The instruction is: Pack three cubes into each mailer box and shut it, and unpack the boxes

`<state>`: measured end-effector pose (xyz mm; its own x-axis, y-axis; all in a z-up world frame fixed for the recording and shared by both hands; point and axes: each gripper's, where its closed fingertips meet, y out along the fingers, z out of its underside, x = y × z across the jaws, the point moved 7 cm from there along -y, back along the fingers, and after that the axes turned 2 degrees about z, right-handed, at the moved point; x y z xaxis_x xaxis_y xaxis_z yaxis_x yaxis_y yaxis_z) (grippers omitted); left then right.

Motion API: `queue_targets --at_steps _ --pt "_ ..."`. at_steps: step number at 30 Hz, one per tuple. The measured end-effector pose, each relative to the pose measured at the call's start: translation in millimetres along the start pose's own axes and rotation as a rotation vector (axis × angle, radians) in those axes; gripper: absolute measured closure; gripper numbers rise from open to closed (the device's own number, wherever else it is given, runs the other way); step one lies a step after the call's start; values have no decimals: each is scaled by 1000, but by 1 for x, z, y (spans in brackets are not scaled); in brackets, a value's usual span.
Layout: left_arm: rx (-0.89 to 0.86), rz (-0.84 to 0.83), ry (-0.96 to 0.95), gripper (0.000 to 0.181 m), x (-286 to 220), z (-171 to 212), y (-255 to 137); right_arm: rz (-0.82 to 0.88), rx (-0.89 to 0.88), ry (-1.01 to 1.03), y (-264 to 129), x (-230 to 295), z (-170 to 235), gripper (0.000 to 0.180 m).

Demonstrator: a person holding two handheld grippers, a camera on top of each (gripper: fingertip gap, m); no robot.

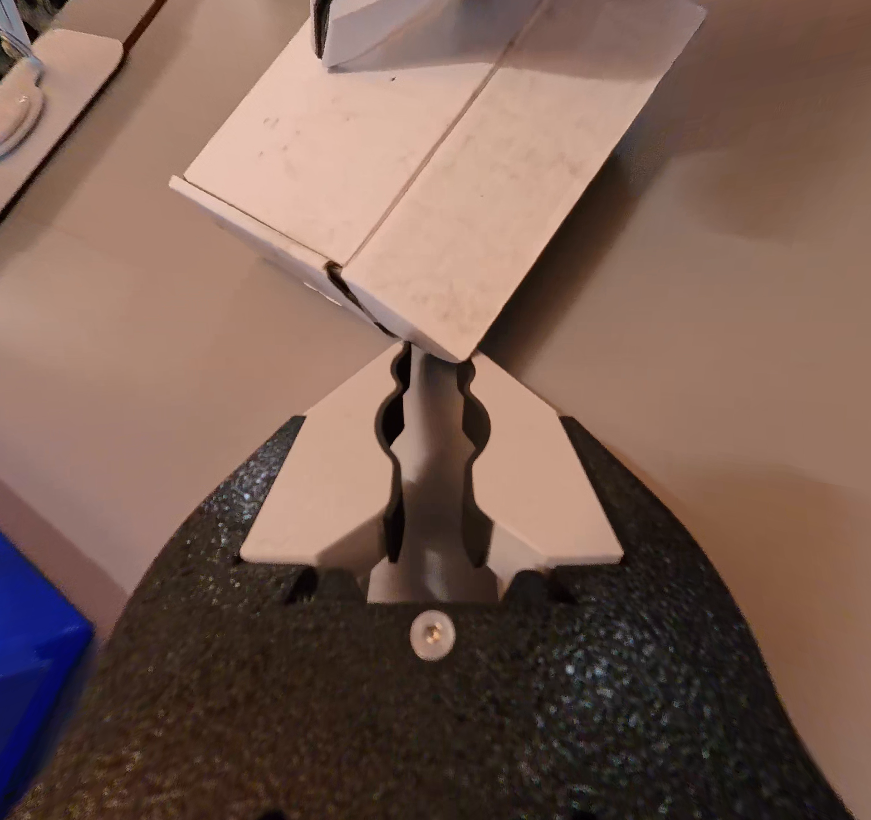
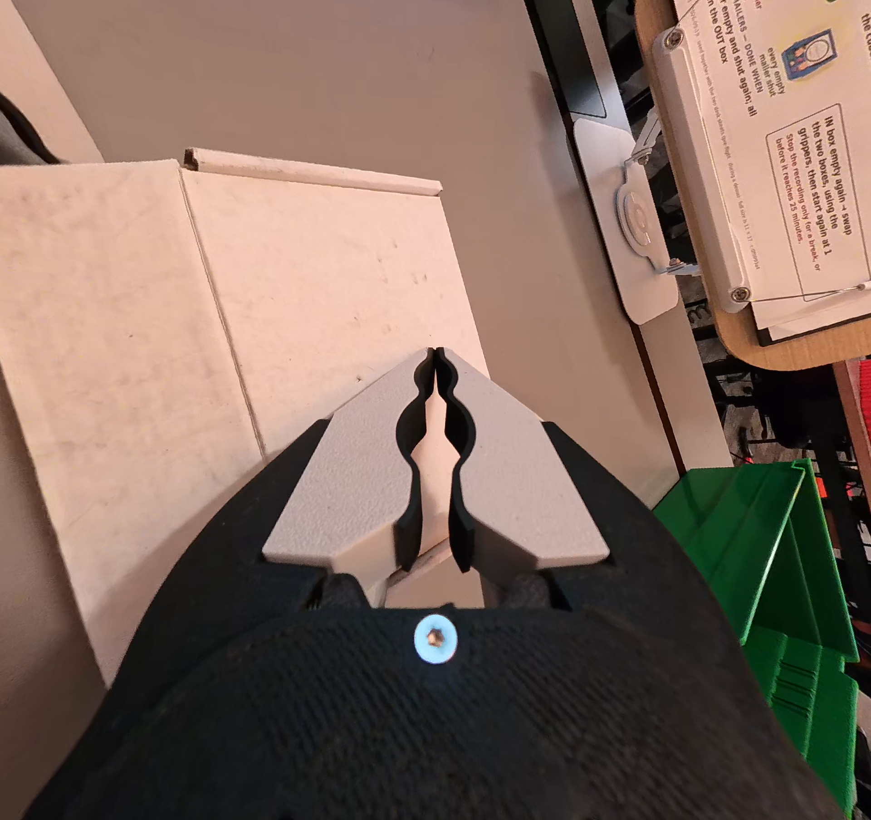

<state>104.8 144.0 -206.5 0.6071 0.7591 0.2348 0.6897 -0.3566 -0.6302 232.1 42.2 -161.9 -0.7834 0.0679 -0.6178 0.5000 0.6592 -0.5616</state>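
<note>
Though scuffed, flat white cardboard mailer box (image 1: 377,185).

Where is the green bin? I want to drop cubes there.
In the right wrist view, the green bin sits at the lower right, beside the right gripper.

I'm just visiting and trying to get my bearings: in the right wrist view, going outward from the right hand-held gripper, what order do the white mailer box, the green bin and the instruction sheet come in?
1. White mailer box: right under the shut tips of the right hand-held gripper, spreading left.
2. Green bin: lower right, off the table edge.
3. Instruction sheet: far upper right, on a wooden board.
</note>
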Motion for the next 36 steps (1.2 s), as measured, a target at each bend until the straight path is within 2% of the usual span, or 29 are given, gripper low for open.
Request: queue_targets --at_steps 1,8,19,23,26,29,32,33,34,36 --pt "-13 -4 8 164 0 -1 -1 0 -1 1 0 0 0 180" --pt "-15 14 84 165 2 0 2 -2 -2 -5 0 0 0 180" --pt "-33 -23 104 154 5 0 -1 -2 0 6 0 -1 0 180" --pt "-101 74 64 141 3 3 -14 0 3 -8 0 -1 -1 180" --pt "-168 148 -15 138 6 5 -27 -2 18 -89 0 -1 -4 180" --pt "-262 166 -141 142 13 -1 -35 -31 -1 -56 1 -2 -5 180" --pt "-241 156 -228 140 19 -5 -33 -22 -22 -26 3 -5 -6 179" --pt "-230 145 -235 136 20 -8 -31 7 -30 -26 0 -8 -8 162" --pt "-235 130 -233 133 21 -11 -30 35 -42 -21 -5 -12 -10 153" --pt "-270 98 -229 133 24 -22 -29 58 -64 40 -22 -21 -12 152"
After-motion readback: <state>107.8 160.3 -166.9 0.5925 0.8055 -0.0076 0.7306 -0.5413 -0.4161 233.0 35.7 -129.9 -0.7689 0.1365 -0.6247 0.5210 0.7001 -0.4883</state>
